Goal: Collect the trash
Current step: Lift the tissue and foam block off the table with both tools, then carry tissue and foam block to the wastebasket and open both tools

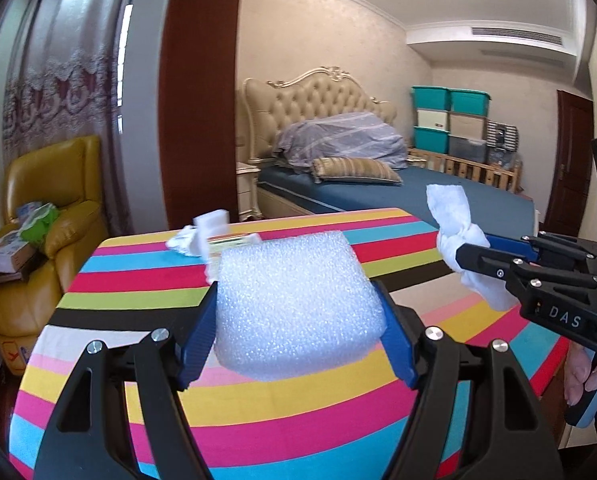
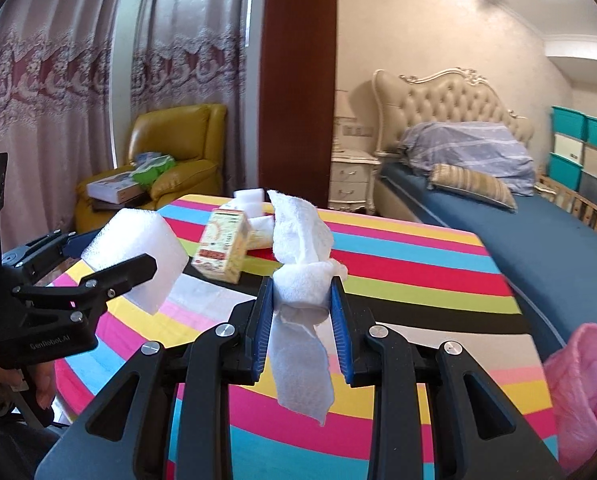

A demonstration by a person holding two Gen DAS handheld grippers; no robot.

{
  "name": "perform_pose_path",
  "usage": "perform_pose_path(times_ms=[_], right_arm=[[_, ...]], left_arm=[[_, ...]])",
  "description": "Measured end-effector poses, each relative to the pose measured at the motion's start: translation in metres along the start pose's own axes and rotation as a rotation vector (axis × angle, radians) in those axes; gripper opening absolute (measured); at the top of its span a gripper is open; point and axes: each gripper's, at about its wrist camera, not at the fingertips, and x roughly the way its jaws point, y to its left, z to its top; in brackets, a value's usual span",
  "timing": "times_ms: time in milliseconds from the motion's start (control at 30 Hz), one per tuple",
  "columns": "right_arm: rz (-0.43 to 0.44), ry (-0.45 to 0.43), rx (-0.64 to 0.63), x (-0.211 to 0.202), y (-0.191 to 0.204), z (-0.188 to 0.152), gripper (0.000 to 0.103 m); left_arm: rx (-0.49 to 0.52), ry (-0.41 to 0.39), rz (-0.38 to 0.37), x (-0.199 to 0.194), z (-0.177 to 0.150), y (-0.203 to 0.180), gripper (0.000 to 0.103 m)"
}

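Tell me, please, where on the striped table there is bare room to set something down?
The near half of the table, between the grippers and the carton, is bare, as is its right side toward the bed. The far left corner is crowded: carton, tissues, a white block.

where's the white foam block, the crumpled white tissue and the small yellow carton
white foam block (image 1: 298, 304): left wrist view, middle of its top face
crumpled white tissue (image 2: 300, 256): right wrist view, bunched part above the pads
small yellow carton (image 2: 222, 246): right wrist view, its front face
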Motion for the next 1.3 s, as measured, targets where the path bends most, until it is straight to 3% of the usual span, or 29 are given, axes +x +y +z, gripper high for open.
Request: perform_pose_path(times_ms=[500,767,967,1300], right_arm=[[-0.163,-0.020,0.102,-0.040,-0.077,-0.027,0.028],[-0.270,-0.029,0.164,-0.064,-0.124,-0.045,0.028],[-0.384,-0.021,0.258,-0.086,-0.185,-0.073,0.029],[-0.539,0.004,0.406,-0.115,-0.300,-0.121,0.029]], left_arm=[[0.071,-0.010,-0.158,0.041,0.012,-0.086,0.070],[0.088,0.016,-0.285,0.066,0.025,-0.137,0.070],[0.154,0.011,-0.365,0.089,0.031,-0.196,0.070],[0.254,0.063,-0.567,0.146,0.046,-0.323,0.070]])
